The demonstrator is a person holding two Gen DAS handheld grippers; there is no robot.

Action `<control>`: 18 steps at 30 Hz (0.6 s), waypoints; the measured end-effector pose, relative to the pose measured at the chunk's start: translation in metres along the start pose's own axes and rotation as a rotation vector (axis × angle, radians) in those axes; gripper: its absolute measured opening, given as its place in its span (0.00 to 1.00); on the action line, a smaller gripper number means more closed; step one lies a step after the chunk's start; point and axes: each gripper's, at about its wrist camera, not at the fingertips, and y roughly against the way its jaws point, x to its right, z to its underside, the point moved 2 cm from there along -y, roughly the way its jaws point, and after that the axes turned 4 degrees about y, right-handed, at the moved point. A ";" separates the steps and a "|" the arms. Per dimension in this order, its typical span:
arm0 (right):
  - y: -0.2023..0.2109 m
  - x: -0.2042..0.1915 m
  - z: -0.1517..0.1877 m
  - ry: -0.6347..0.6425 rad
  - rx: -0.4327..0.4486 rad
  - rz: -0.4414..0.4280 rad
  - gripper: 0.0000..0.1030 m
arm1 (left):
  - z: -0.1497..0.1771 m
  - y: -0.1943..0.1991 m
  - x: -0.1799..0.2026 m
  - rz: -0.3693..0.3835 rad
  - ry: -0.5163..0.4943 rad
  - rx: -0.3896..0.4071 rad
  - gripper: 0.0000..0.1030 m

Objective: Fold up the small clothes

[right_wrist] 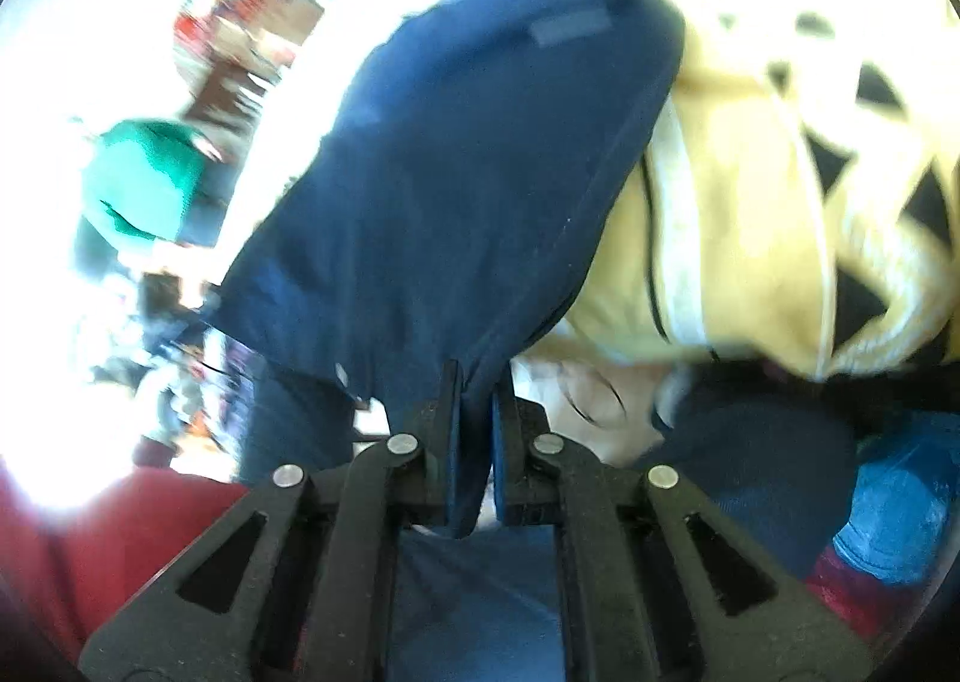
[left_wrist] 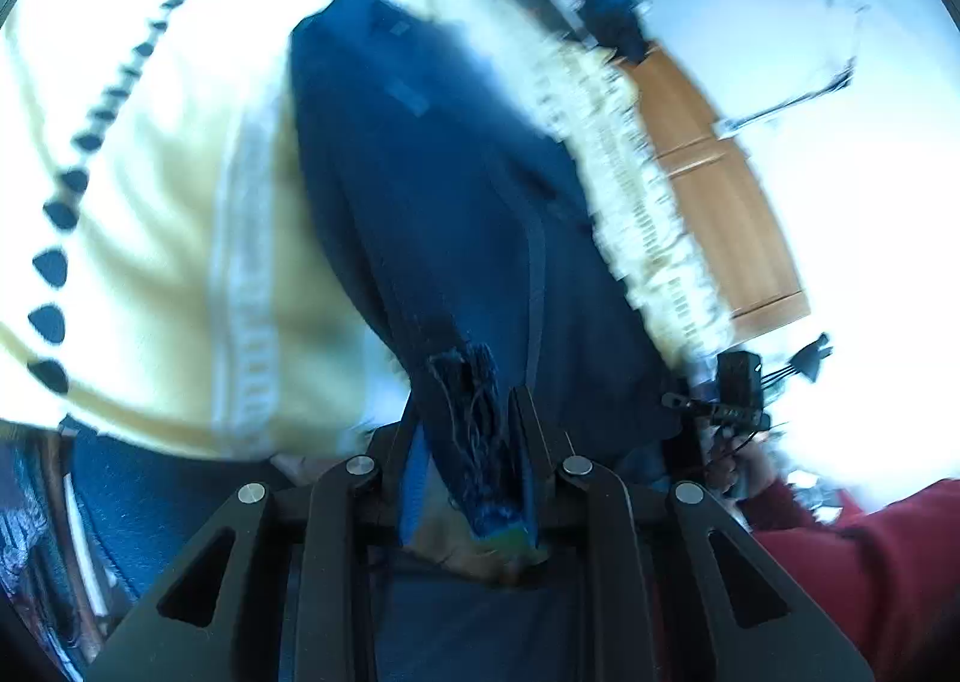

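Navy garment (left_wrist: 456,190), seen from the left wrist, stretches away from the camera over a pale yellow cloth (left_wrist: 150,262) edged with dark triangles and a white lace band. The left gripper (left_wrist: 474,412) has its fingers (left_wrist: 528,424) drawn narrow, pinching a frayed, tasselled edge of the navy fabric. Beyond the cloth's fringed border stands a wooden cabinet (left_wrist: 720,214) against a bright white wall (left_wrist: 840,52), everything smeared by motion. At lower right a red sleeve (left_wrist: 870,550) reaches in, with the other black gripper near it.

From the right wrist, the navy garment (right_wrist: 468,172) hangs spread, a small rectangular label showing near its top. The right gripper (right_wrist: 478,412) has its fingers (right_wrist: 447,412) nearly together, clamped on a fold of the fabric's lower edge. The yellow cloth (right_wrist: 750,238) with black triangles lies bunched to the right. A green shape (right_wrist: 144,178) and blurred clutter fill the washed-out room on the left; red cloth (right_wrist: 90,538) shows at the lower left corner.
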 end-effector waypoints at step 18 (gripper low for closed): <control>0.027 0.023 -0.254 -0.029 0.343 -0.079 0.08 | -0.273 -0.026 0.113 0.147 -0.157 0.260 0.23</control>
